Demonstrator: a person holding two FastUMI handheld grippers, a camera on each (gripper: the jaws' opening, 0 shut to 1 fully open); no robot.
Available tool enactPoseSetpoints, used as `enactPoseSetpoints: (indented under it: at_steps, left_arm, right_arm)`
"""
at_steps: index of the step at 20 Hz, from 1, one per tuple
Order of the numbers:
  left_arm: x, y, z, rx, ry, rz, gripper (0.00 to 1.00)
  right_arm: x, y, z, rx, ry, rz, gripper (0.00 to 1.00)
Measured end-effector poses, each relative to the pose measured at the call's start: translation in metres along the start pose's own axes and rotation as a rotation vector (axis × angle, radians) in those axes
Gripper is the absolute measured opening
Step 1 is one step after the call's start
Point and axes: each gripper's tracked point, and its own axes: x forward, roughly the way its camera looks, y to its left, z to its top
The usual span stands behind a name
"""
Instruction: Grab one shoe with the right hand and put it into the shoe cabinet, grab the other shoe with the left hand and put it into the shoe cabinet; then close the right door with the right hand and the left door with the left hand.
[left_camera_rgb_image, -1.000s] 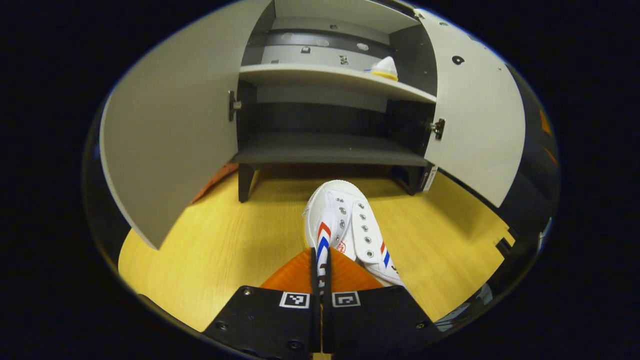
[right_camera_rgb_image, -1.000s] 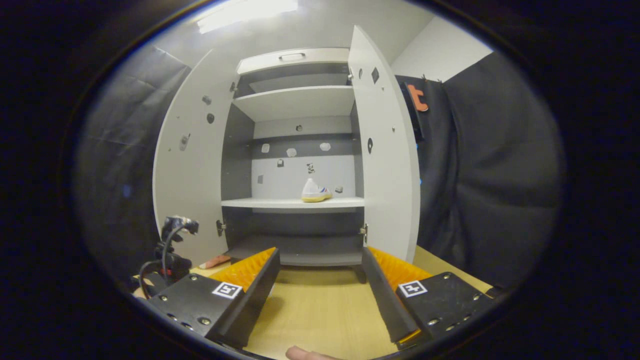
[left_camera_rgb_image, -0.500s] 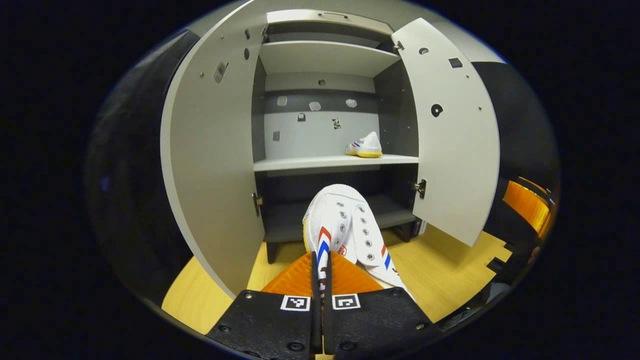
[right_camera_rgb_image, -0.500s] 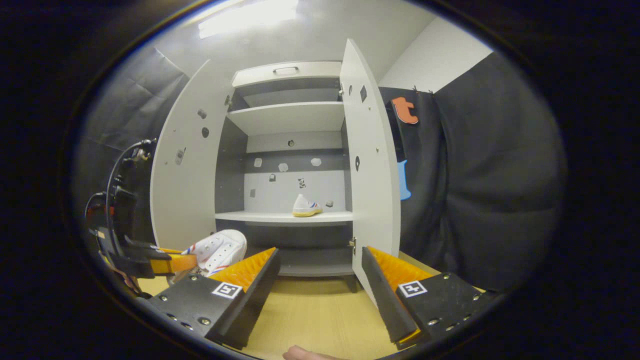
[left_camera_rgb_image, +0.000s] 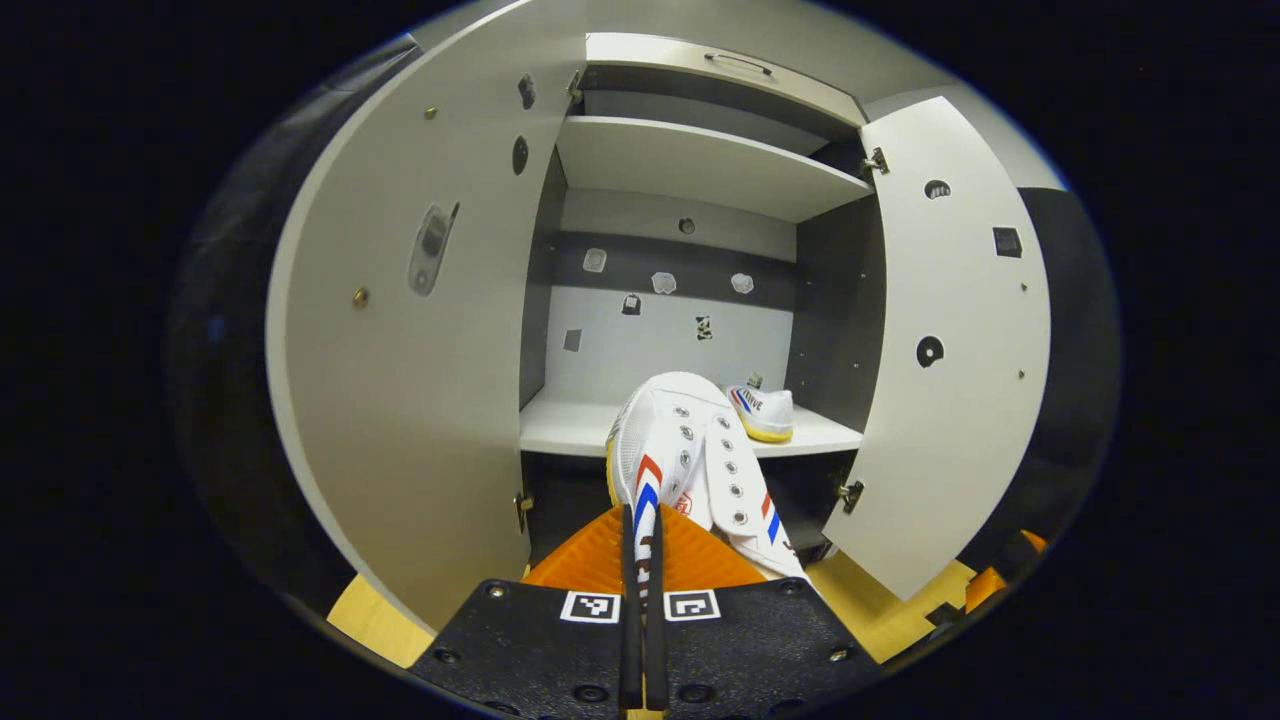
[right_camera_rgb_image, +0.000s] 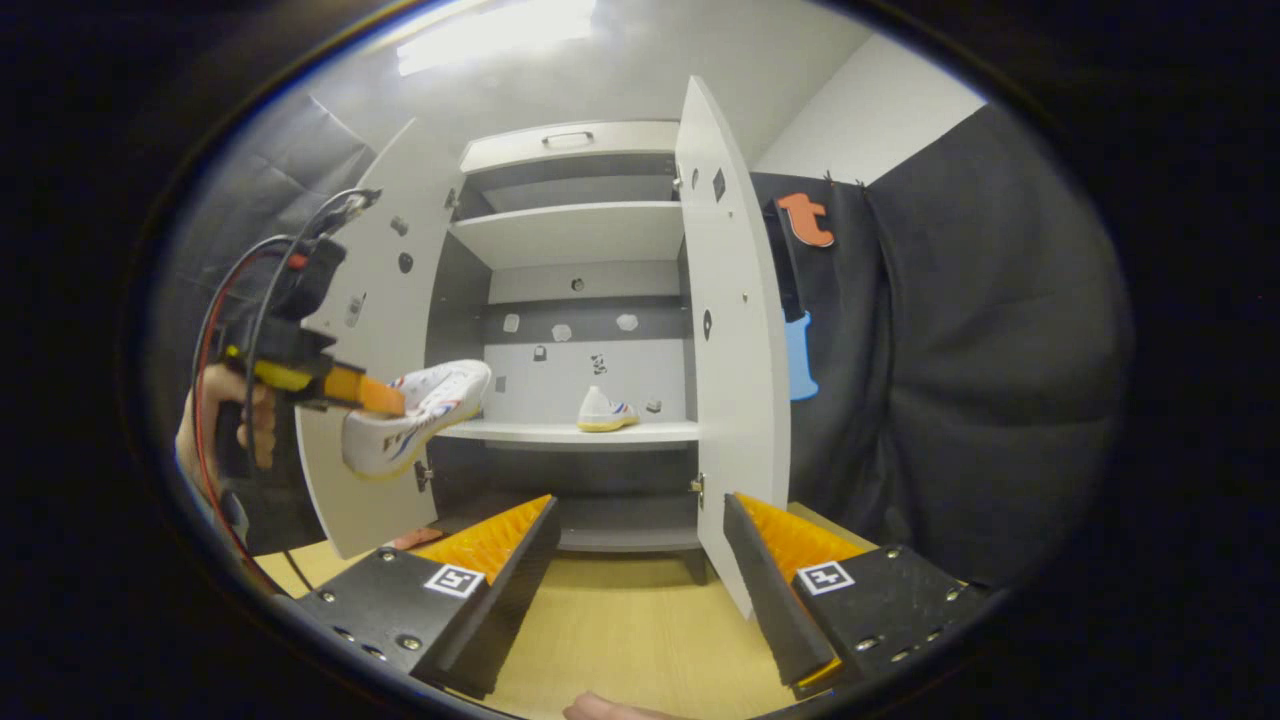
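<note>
Wood-grain floor (right_camera_rgb_image: 640, 620), pale yellow. Black cloth wall (right_camera_rgb_image: 960, 380) at right; white wall (right_camera_rgb_image: 880, 110) above it. Ceiling light (right_camera_rgb_image: 500, 30), lit.

From the left gripper view we face the shoe cabinet (left_camera_rgb_image: 690, 180) closely; from the right gripper view we sit farther back, sharing its shelves (right_camera_rgb_image: 575, 432).

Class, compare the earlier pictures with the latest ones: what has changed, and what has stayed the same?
The left gripper, shut on a shoe, lifted it from the floor up to the middle shelf. The other shoe, both open doors and the open right gripper stayed put.
</note>
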Motion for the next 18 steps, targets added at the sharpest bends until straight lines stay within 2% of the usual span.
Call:
enactPoseSetpoints:
  at_steps: [4,6,9,13,15,18]
  left_arm:
    - [0.043,-0.003,0.042,0.001,0.007,0.015,0.02]
    - [0.069,-0.006,0.056,-0.027,-0.004,0.024,0.02]
    - [0.109,-0.002,0.063,-0.005,0.004,0.062,0.01]
    - [0.174,-0.002,0.068,-0.092,0.013,0.076,0.02]
    - [0.203,0.0,0.065,-0.11,0.041,0.062,0.02]
    - [0.235,0.009,0.051,-0.203,0.098,0.091,0.02]
  right_arm:
    - [-0.004,0.001,0.005,-0.004,-0.013,0.002,0.98]
    - [-0.005,0.003,0.003,0.004,-0.01,0.013,0.98]
    - [-0.005,0.001,0.007,0.017,-0.022,0.018,0.98]
    - [-0.007,-0.002,0.004,0.017,-0.014,0.017,0.98]
    - [-0.006,-0.002,0.007,0.019,-0.019,0.02,0.98]
    - [-0.004,0.001,0.004,0.032,-0.015,0.034,0.98]
